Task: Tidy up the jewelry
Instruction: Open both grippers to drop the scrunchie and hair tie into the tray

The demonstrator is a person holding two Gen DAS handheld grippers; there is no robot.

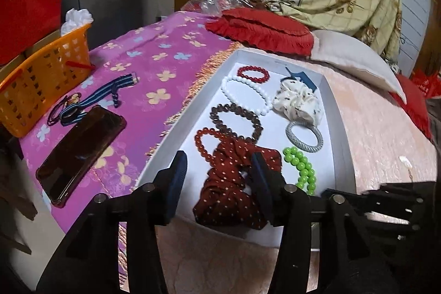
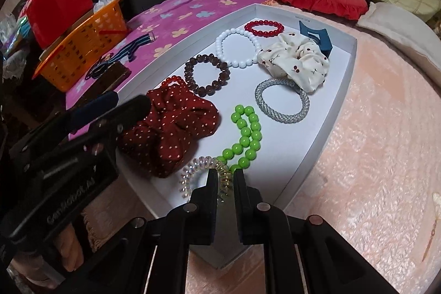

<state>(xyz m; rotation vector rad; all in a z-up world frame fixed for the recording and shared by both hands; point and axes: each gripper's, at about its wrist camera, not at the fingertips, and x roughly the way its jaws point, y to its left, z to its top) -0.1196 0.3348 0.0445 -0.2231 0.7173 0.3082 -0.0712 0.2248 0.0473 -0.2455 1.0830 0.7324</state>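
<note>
A white tray (image 1: 193, 101) (image 2: 339, 90) on the bed holds red (image 2: 264, 28), white (image 2: 238, 50), brown (image 2: 206, 79) and green (image 2: 245, 137) bead bracelets, a grey hair tie (image 2: 282, 101), a cream scrunchie (image 2: 296, 64), a blue clip (image 2: 314, 36) and a dark red dotted scrunchie (image 1: 234, 183) (image 2: 168, 128). My left gripper (image 1: 219, 170) is open over the dotted scrunchie. My right gripper (image 2: 224, 175) is shut on a clear spiral hair tie (image 2: 201, 172) at the tray's near end.
A phone (image 1: 80, 153), a striped strap (image 1: 110, 92) and an orange basket (image 1: 41, 84) lie on the purple cloth to the left. A red cushion (image 1: 261, 29) and pillows lie behind the tray. Pink blanket (image 2: 372, 142) spreads to the right.
</note>
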